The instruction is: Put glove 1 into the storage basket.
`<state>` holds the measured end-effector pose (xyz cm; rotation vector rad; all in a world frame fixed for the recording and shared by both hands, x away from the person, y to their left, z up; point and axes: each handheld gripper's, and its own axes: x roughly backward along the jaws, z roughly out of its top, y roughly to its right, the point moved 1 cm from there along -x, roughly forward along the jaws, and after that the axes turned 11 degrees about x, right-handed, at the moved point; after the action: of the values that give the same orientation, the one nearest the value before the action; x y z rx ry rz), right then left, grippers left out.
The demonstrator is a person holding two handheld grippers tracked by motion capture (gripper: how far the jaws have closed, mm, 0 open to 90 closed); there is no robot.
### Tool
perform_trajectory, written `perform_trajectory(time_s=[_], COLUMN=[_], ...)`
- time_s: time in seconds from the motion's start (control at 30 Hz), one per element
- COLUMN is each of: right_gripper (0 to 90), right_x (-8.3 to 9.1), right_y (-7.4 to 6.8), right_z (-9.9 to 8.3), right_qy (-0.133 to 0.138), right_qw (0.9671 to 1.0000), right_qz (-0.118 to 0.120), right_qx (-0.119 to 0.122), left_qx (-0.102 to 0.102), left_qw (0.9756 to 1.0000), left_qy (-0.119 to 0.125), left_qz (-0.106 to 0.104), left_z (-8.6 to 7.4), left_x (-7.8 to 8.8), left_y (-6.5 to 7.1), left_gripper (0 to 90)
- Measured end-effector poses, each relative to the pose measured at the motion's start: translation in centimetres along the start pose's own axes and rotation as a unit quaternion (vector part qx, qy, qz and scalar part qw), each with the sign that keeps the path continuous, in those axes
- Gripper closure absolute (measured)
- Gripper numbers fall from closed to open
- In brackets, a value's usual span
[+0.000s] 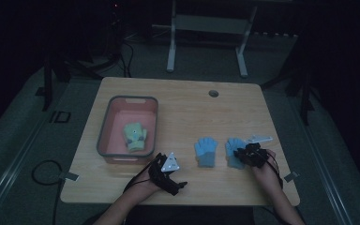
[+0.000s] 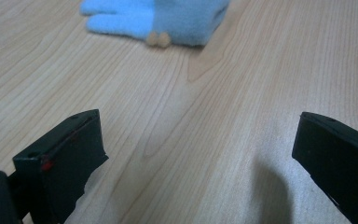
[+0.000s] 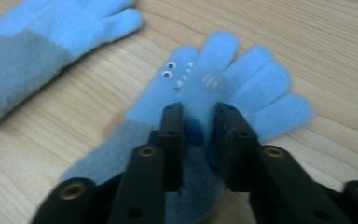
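step: grasp | right hand-held gripper (image 3: 198, 119) pinched on right glove (image 3: 242, 84), flat on worktop (image 1: 187, 108) | left hand-held gripper (image 2: 196, 154) wide, empty | next: likely lift clear toward bin (image 1: 104, 131)

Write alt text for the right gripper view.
The right tool pinches a fold of a blue glove lying on the wooden table, its two black jaws closed on the fabric. The glove has small googly eyes, and a second blue glove lies at upper left.
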<state>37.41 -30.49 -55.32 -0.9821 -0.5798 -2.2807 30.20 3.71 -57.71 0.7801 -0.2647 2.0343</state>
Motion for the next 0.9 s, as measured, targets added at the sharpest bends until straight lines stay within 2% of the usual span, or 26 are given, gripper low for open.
perform_trajectory(time_s=[0.33,0.47,0.57,0.73,0.9], right_gripper=[83.8,84.0,84.2,84.2,84.2], right_x=[0.1,0.7,1.7,3.6,5.1], right_y=[-0.3,0.1,0.3,0.4,-0.2], right_z=[0.5,0.8,1.5,3.1,5.1], right_qy=[-0.013,0.000,0.010,0.033,0.058], right_qw=[0.9998,0.9997,0.9997,0.9990,0.9980], right_qz=[-0.005,0.004,-0.004,-0.007,-0.010], right_qx=[-0.012,-0.025,-0.024,-0.031,-0.024], left_qx=[-0.001,-0.002,-0.003,-0.003,-0.002], left_qw=[1.0000,1.0000,1.0000,1.0000,1.0000], left_qy=[0.000,-0.002,-0.001,-0.002,-0.002], left_qz=[0.000,0.001,0.001,0.001,0.001], left_z=[0.0,-0.1,0.0,0.0,0.0], left_x=[0.0,0.0,0.0,-0.1,-0.1], left_y=[0.0,0.0,0.0,0.0,0.0], left_gripper=[2.4,2.4,2.4,2.5,2.4])
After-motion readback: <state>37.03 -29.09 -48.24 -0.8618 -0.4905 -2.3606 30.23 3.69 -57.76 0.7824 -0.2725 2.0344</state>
